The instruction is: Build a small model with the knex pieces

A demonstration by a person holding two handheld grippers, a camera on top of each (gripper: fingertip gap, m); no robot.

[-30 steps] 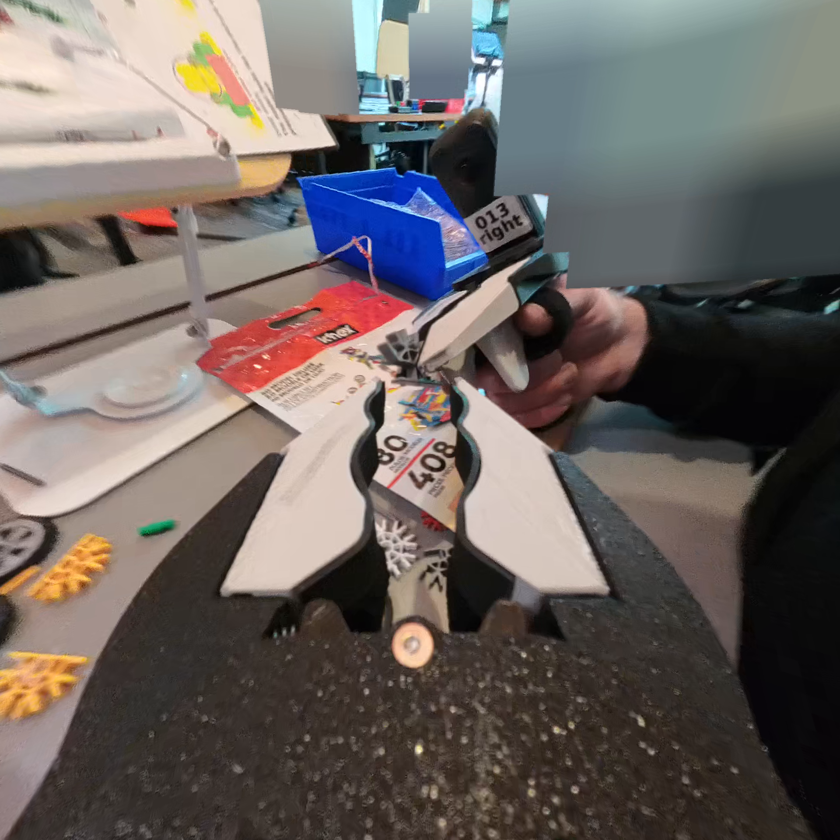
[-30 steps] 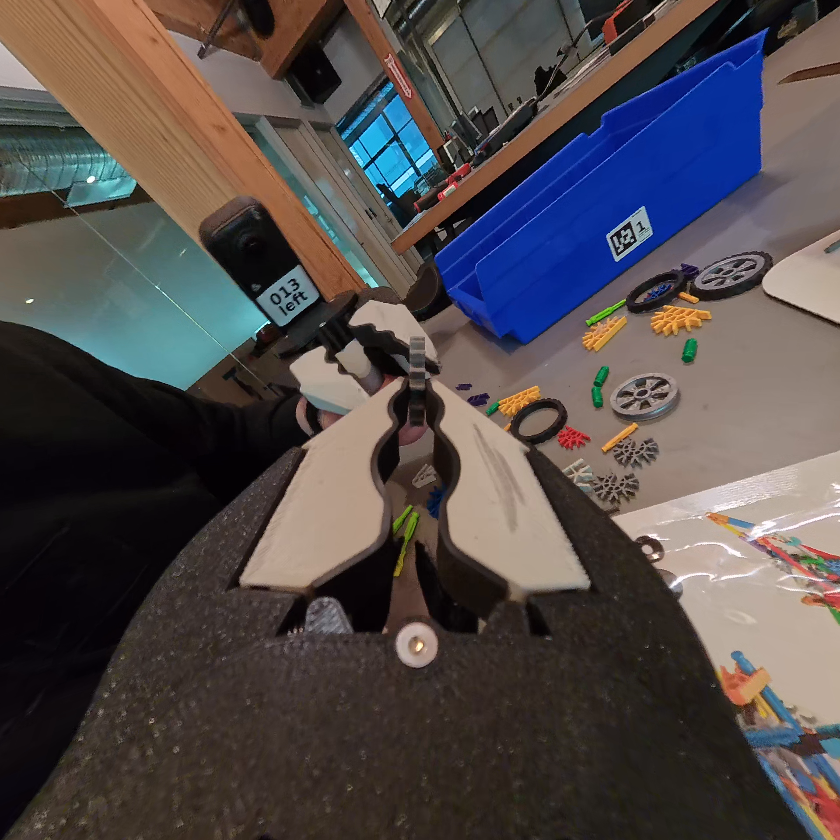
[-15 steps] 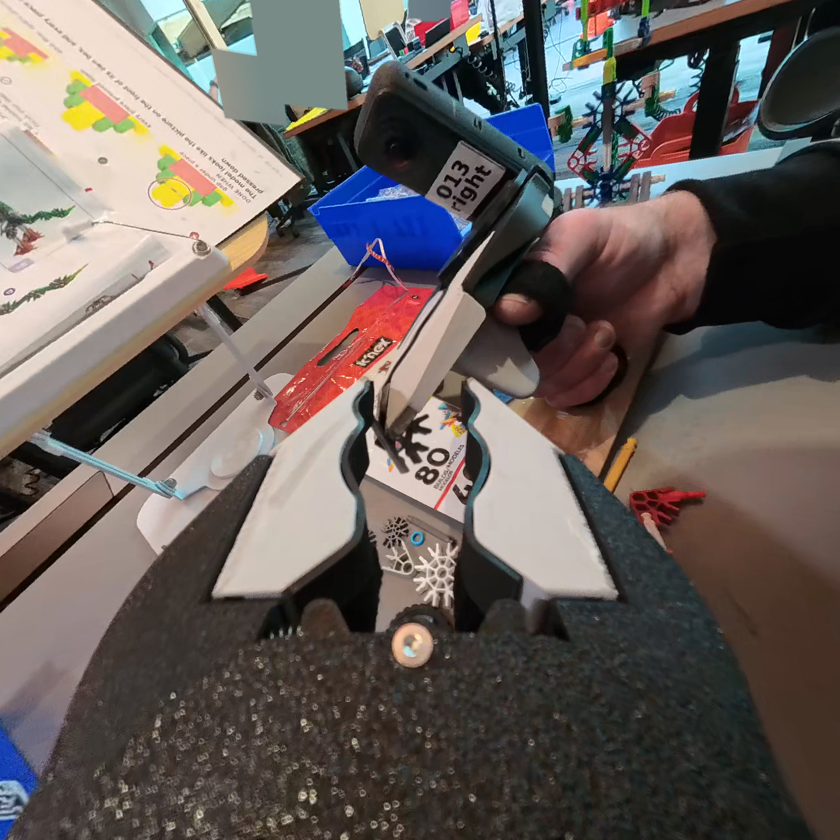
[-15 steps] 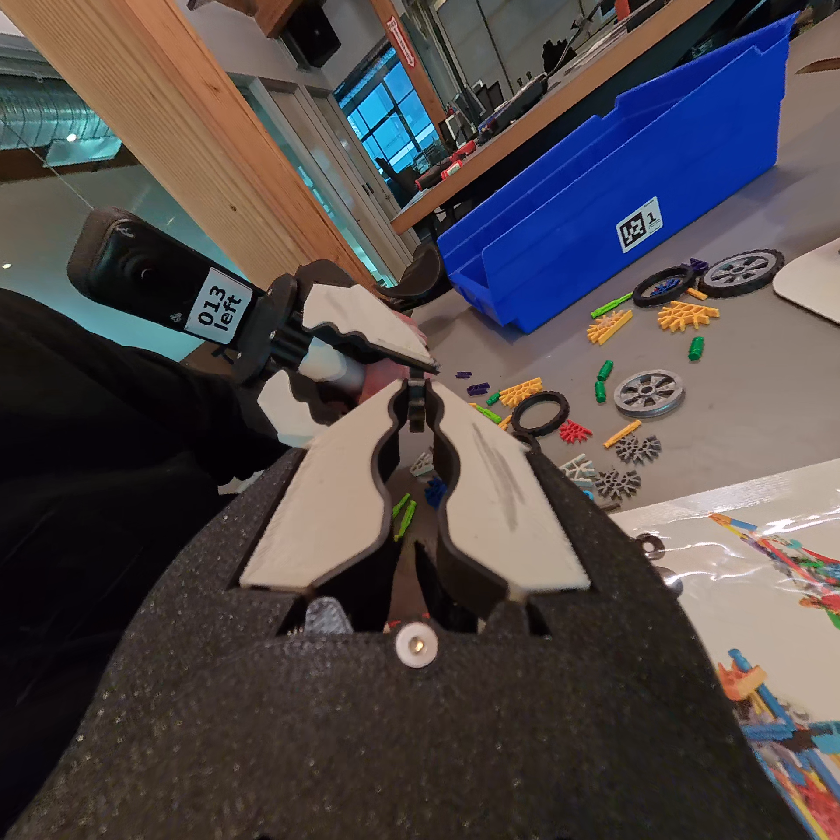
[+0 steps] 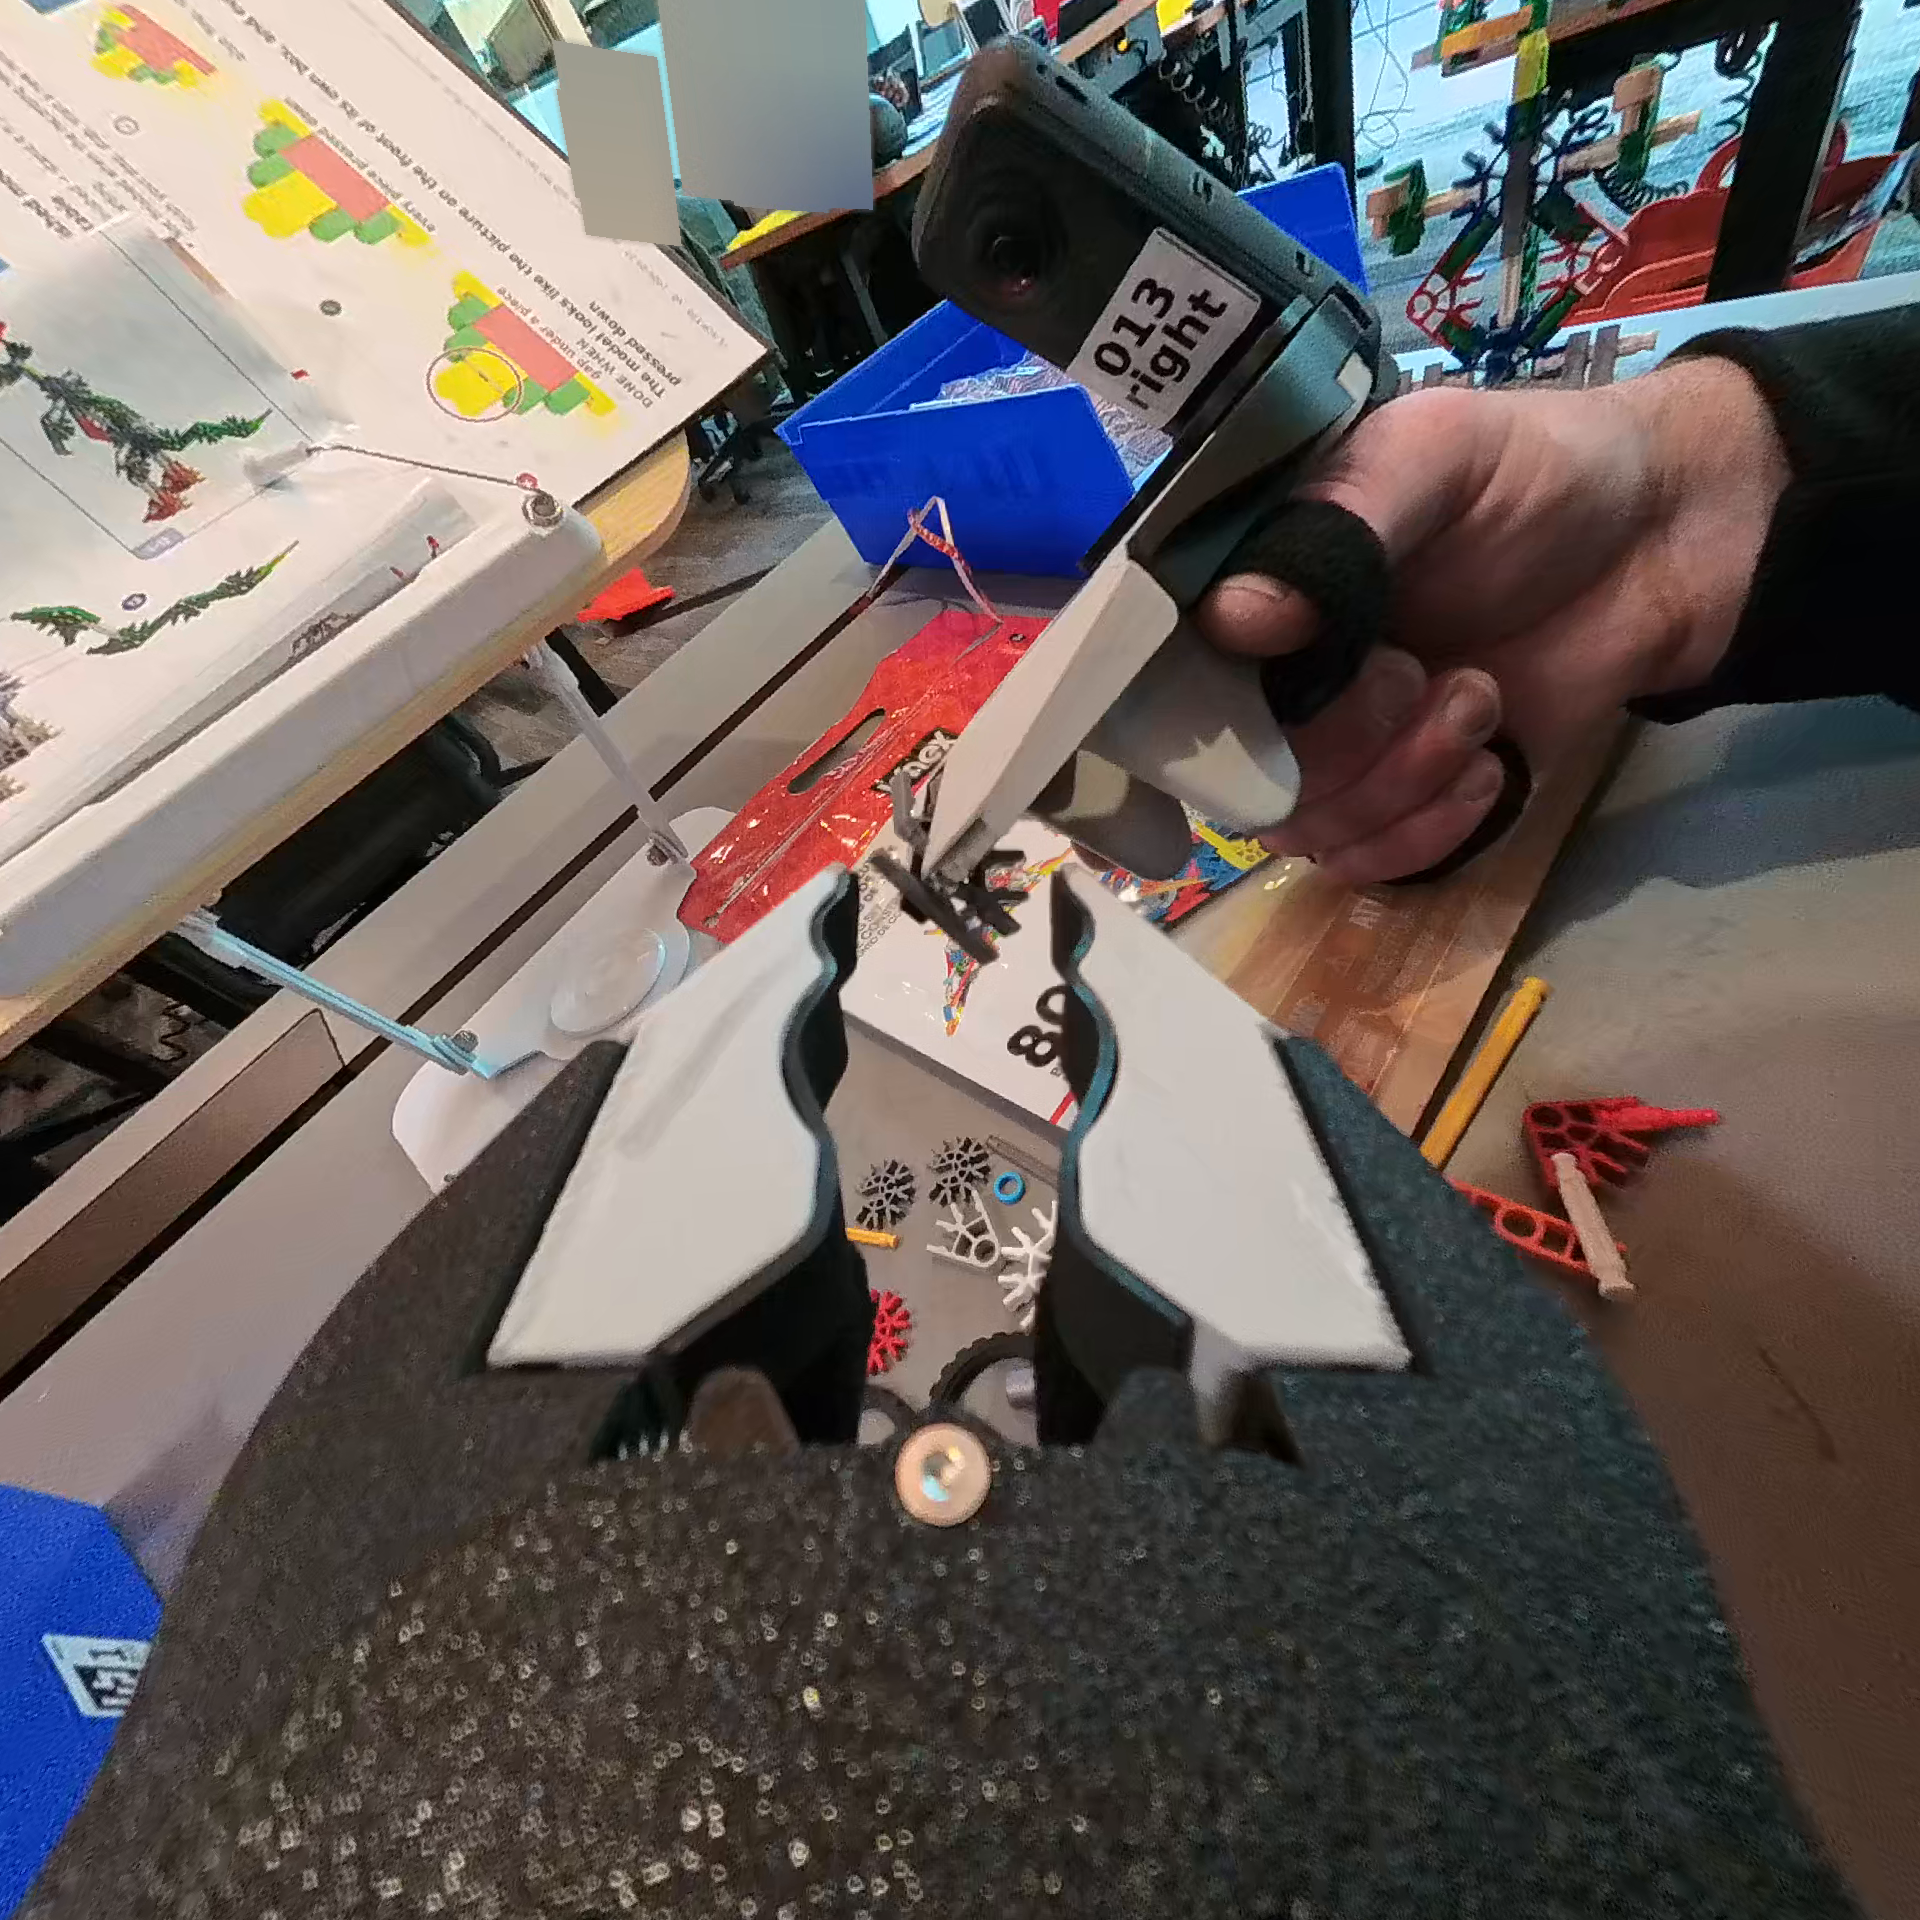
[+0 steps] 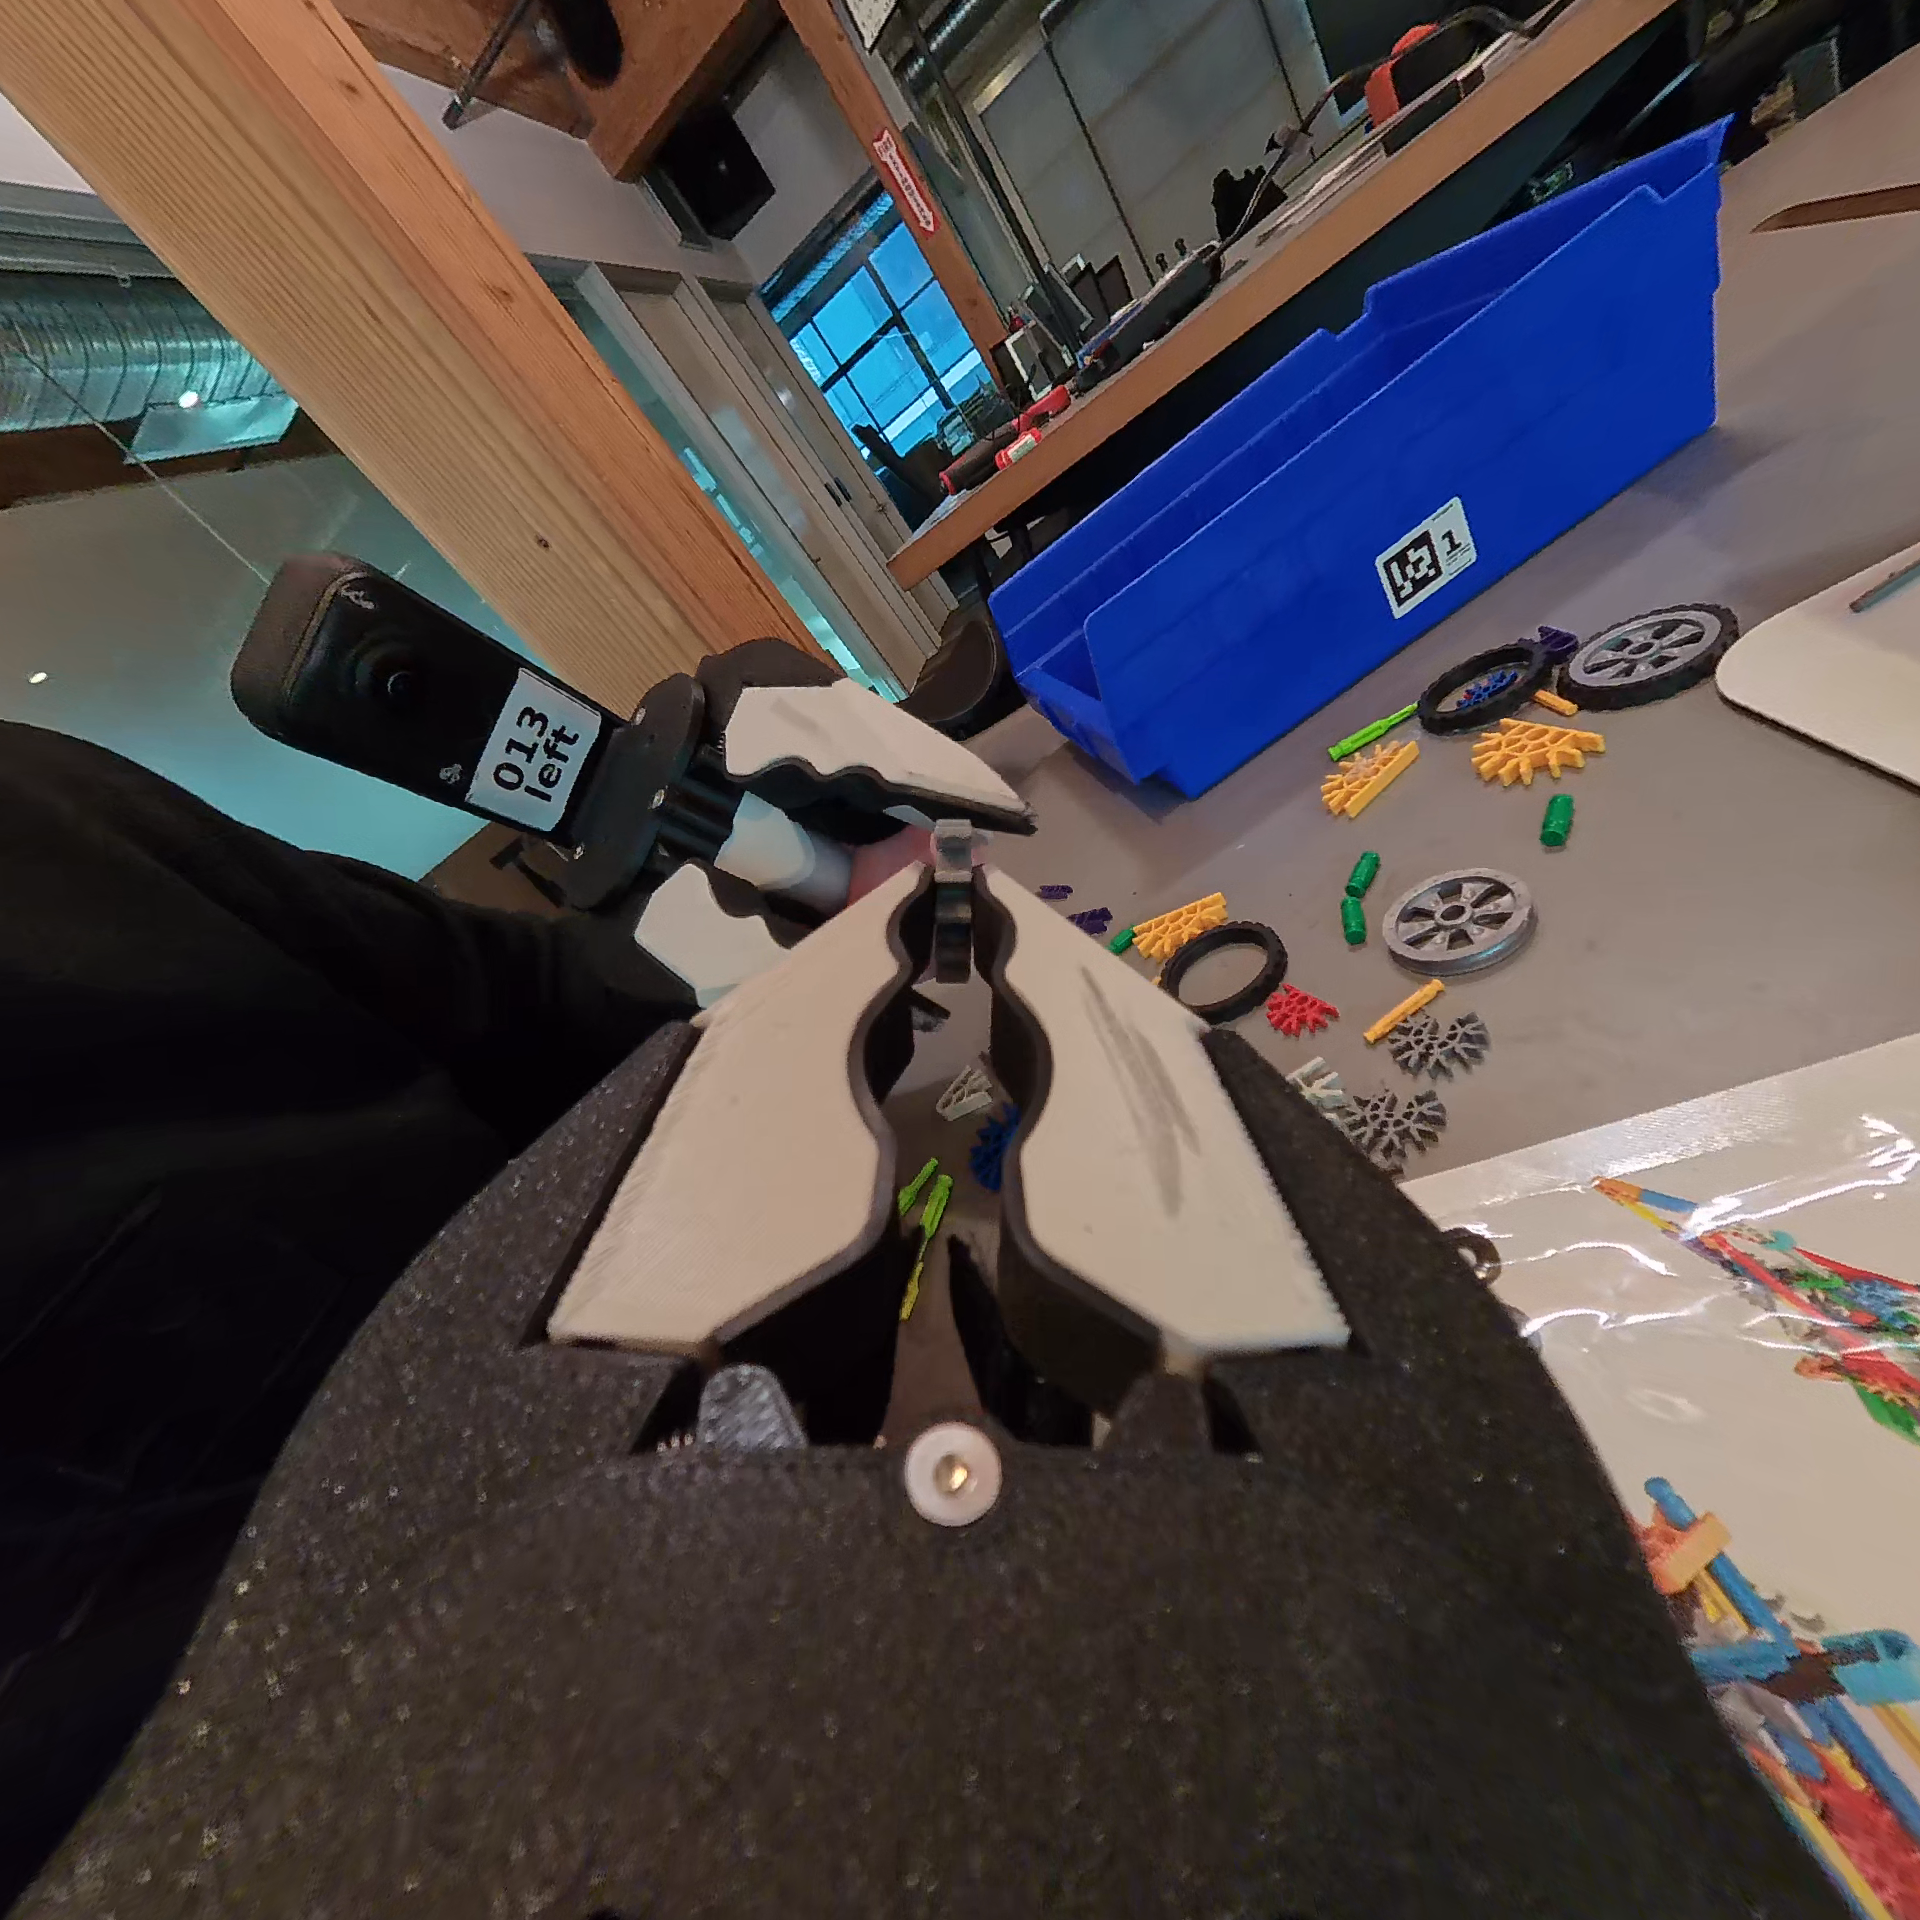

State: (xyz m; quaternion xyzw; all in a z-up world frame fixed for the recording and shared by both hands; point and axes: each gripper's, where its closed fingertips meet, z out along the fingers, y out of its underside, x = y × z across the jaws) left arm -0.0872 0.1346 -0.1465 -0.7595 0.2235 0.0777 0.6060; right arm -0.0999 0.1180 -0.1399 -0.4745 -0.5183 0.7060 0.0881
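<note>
My right gripper (image 6: 954,891) is shut on a black snowflake-shaped connector (image 6: 948,940), held edge-on, with a small grey piece (image 6: 954,840) at its top. In the left wrist view the right gripper (image 5: 951,847), held by a hand (image 5: 1507,623), comes down from the upper right with the black connector (image 5: 951,899) at its tip. My left gripper (image 5: 951,904) is open and empty, its tips on either side of that connector, close to it. In the right wrist view its upper finger (image 6: 873,748) lies just above the held piece.
A tilted instruction board on a stand (image 5: 260,416) is at the left. There are blue bins (image 5: 956,468) (image 6: 1351,540), a red package (image 5: 831,769), a plastic bag with a coloured picture (image 6: 1662,1351), and loose wheels (image 6: 1465,920), yellow connectors (image 6: 1538,748), a yellow rod (image 5: 1486,1070) and red pieces (image 5: 1590,1132).
The right gripper with the black connector has moved up to the left gripper's tips. The left jaws stand wider than a second ago, and the left gripper has tilted.
</note>
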